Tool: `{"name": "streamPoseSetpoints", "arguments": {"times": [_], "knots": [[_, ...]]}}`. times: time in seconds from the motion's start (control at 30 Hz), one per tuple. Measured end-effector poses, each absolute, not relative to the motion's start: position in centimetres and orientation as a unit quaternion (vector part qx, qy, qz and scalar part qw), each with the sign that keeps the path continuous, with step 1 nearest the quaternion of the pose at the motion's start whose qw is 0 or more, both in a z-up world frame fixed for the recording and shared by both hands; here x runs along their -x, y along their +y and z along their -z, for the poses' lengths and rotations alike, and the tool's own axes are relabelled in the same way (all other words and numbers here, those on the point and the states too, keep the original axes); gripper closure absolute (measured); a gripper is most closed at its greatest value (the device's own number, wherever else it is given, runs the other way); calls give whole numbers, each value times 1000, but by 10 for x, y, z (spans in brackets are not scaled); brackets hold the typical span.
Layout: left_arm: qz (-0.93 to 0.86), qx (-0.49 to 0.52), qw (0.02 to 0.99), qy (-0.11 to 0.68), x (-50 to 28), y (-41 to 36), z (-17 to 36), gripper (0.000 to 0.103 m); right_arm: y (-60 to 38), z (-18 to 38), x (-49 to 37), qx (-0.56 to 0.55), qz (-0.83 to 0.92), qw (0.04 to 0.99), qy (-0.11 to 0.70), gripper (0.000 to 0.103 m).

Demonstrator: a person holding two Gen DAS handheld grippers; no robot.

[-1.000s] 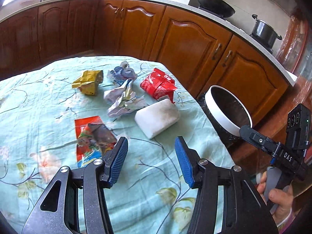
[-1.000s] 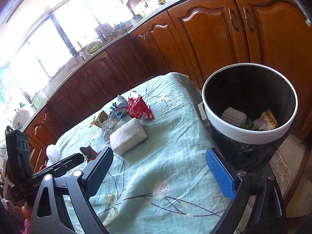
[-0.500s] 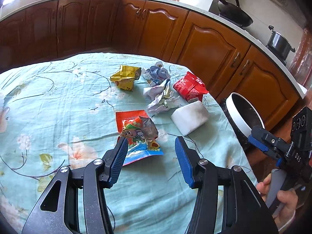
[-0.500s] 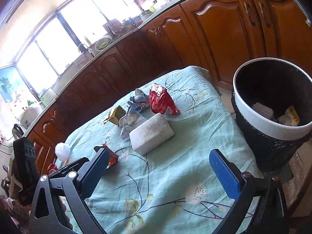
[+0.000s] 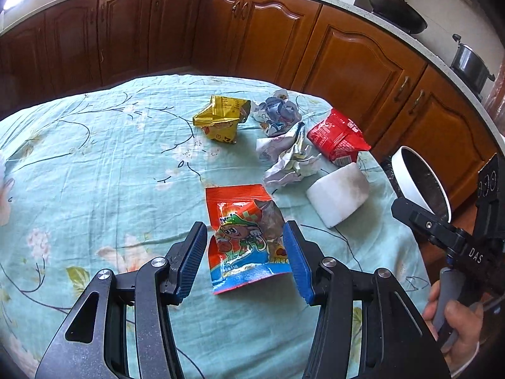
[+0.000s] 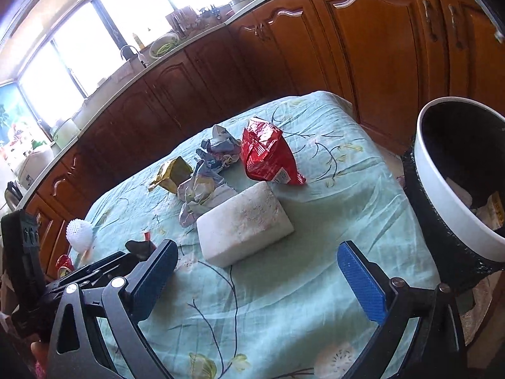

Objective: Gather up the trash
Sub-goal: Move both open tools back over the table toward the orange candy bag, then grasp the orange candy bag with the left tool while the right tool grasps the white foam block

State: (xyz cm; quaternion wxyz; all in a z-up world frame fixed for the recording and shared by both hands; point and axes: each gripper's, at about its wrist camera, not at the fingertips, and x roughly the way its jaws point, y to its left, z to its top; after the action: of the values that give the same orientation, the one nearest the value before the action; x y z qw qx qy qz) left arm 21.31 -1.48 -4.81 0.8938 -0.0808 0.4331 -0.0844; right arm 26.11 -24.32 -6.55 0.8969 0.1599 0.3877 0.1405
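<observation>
Your left gripper [image 5: 244, 254], jaws spread, brackets the flat orange cartoon-printed snack wrapper [image 5: 244, 237] lying on the floral teal tablecloth [image 5: 94, 173] for a pinch, while your right gripper [image 6: 255, 271] waits wide open beside the white-rimmed black bin [image 6: 454, 195].

I count five wrappers: one orange [image 5: 244, 233], one yellow [image 5: 221, 119], one red [image 5: 337, 137], two crumpled pale ones [image 5: 277, 114] [image 5: 292, 161]. One white block [image 5: 339, 194], one bin [image 6: 457, 186], one white ball [image 6: 79, 233], my two grippers [image 5: 244, 257] [image 6: 257, 278].
</observation>
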Motion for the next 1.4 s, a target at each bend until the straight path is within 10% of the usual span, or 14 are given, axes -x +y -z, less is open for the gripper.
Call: {"name": "streamPoseSetpoints", "arguments": {"times": [0.17, 0.23, 0.43, 1.4], "knots": [[86, 84, 885, 449, -229, -14, 60, 54, -240, 75, -287, -159, -138, 892, 399, 29], [91, 86, 882, 454, -233, -14, 64, 64, -238, 82, -295, -158, -148, 885, 413, 56], [103, 76, 886, 446, -233, -19, 65, 77, -246, 79, -284, -160, -153, 891, 396, 79], [179, 40, 896, 404, -211, -87, 20, 86, -319, 29, -213, -177, -128, 919, 329, 89]]}}
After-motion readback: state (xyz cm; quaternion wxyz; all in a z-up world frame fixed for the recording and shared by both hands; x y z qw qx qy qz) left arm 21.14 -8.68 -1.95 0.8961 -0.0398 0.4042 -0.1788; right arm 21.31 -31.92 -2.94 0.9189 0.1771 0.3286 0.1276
